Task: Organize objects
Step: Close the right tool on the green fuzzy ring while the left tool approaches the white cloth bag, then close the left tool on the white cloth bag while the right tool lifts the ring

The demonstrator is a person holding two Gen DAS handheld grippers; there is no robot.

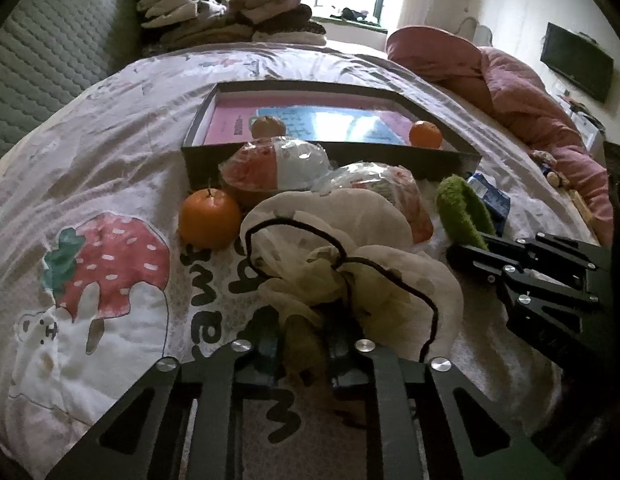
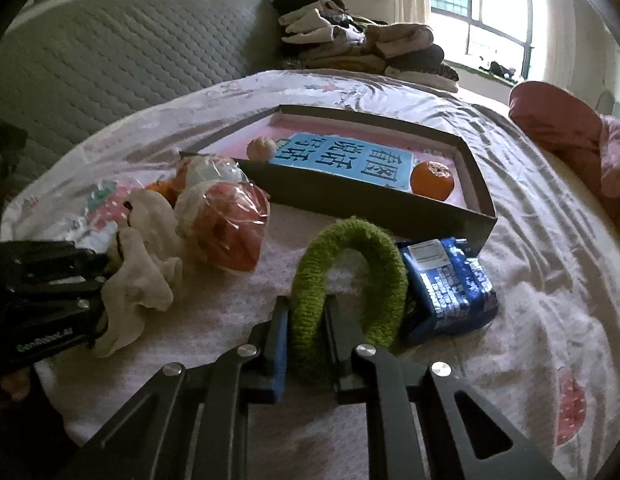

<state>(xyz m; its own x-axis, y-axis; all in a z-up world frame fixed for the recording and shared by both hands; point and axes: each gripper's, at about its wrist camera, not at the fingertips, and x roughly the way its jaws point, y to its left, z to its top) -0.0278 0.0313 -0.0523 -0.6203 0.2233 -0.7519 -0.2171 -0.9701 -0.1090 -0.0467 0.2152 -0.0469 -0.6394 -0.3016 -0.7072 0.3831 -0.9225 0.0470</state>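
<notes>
Progress: I judge the sorting barely begun. Two fruits lie in the cardboard tray (image 2: 476, 184); everything else is on the strawberry-print bedsheet (image 1: 109, 184) in front of it.
Left gripper (image 1: 301, 354): I have its jaws pinched narrow on the cream drawstring pouch (image 1: 346, 248), whose black cord loops over the bunched cloth. The pouch rests on the sheet, not yet lifted.
Right gripper (image 2: 305, 334): jaws closed on one limb of the green fuzzy ring (image 2: 350, 268), which lies just beside the blue packet (image 2: 446, 284).
Tray contents: one orange (image 2: 432, 180) in the right near corner, one paler peeled-looking fruit (image 2: 261, 148) at the left; both sit on a pink and blue printed sheet lining the floor.
Left to move: a second orange (image 1: 209, 218) near the tray's front wall, two plastic-wrapped reddish bundles (image 1: 277, 168) touching that wall, the blue packet, plus the pouch and ring I hold.
Next, as I judge it: lift both and carry them over the tray's front wall.
Backdrop: folded clothes (image 2: 362, 48) stacked at the far edge of the bed, well apart from the work.
</notes>
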